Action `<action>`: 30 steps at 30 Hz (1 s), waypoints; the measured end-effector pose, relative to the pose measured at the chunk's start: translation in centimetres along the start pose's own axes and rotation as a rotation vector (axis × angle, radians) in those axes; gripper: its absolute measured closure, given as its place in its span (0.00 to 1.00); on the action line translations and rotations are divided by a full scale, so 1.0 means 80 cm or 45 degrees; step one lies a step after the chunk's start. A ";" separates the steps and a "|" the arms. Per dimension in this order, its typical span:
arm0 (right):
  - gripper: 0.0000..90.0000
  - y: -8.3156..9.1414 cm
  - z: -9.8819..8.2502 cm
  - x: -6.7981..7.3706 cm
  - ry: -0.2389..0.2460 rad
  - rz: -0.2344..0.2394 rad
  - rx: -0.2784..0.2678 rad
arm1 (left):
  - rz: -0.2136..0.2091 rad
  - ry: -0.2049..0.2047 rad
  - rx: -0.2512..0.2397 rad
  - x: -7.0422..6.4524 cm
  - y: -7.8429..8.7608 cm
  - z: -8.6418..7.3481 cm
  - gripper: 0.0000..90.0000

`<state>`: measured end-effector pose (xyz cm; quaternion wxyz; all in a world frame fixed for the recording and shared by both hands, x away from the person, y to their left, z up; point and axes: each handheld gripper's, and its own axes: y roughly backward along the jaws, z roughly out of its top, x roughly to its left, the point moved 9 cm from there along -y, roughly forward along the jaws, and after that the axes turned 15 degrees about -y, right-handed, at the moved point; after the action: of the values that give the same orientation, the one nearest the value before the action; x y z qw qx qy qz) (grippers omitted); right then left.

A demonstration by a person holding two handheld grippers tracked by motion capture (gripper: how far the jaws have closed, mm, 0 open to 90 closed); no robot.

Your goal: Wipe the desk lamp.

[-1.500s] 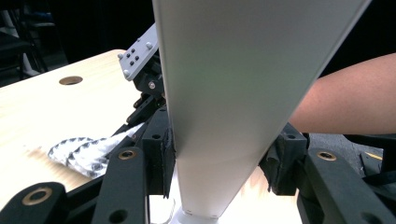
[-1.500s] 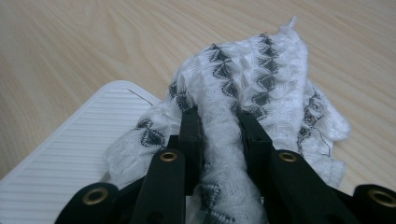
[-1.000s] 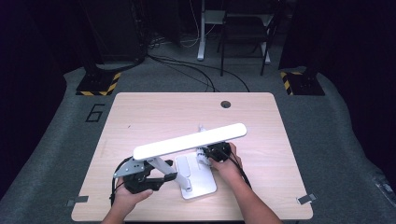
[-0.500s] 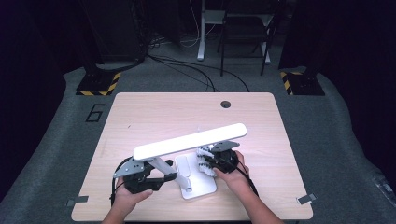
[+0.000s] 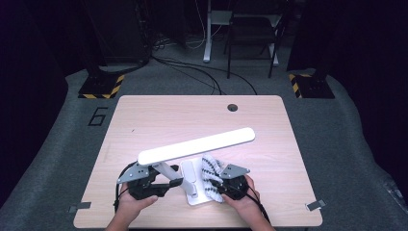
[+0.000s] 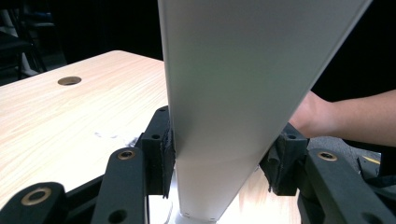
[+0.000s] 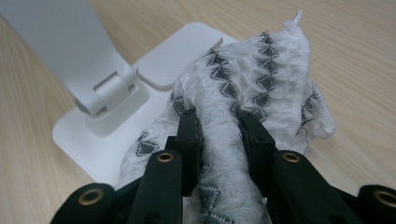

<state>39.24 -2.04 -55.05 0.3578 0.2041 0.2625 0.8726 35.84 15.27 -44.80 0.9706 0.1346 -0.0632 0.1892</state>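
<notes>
Firstly, we list the white desk lamp [image 5: 192,159], standing near the front middle of the wooden table [image 5: 159,115]; our left gripper [image 5: 149,185] clamps its arm [image 6: 224,116], pads pressed to both sides. Next, the white cloth with grey pattern [image 7: 252,88] lies bunched on the lamp base [image 7: 84,135]; our right gripper [image 7: 219,135] pinches a fold of it, jaws close together.

- 1 desk lamp [image 5: 195,149], frame centre
- 1 patterned cloth [image 5: 211,174], lower centre
- 2 grippers: left gripper [image 5: 166,184], right gripper [image 5: 219,187]
- 1 table [image 5: 144,120]
- 2 hazard-striped stand bases [image 5: 101,86], upper left and upper right
</notes>
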 end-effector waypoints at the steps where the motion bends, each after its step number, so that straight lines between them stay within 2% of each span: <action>1: 0.80 0.001 -0.004 -0.002 0.013 -0.011 0.002 | -0.002 -0.003 0.007 0.000 0.001 0.000 0.58; 5: 0.80 0.003 -0.020 -0.008 0.001 -0.017 0.024 | -0.010 -0.007 0.004 0.000 0.000 0.000 0.58; 11: 0.80 0.010 -0.027 -0.016 -0.049 -0.009 0.011 | -0.014 -0.007 0.008 0.000 0.000 0.000 0.58; 18: 0.77 0.014 -0.031 -0.017 -0.103 -0.007 -0.013 | -0.017 0.013 0.005 0.001 0.001 -0.001 0.57; 21: 0.77 0.013 -0.032 -0.017 -0.108 -0.001 -0.012 | -0.007 0.003 0.016 0.001 0.002 -0.001 0.57; 27: 0.77 0.014 -0.031 -0.018 -0.108 -0.001 -0.013 | -0.009 0.014 0.011 0.001 0.002 0.000 0.56; 30: 0.77 0.014 -0.032 -0.018 -0.117 -0.003 -0.011 | -0.001 0.025 0.012 0.003 0.007 0.001 0.53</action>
<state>38.24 -4.53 -56.59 0.3714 0.2421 0.2424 0.8630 35.87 15.81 -44.54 0.9706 0.1374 -0.0526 0.1903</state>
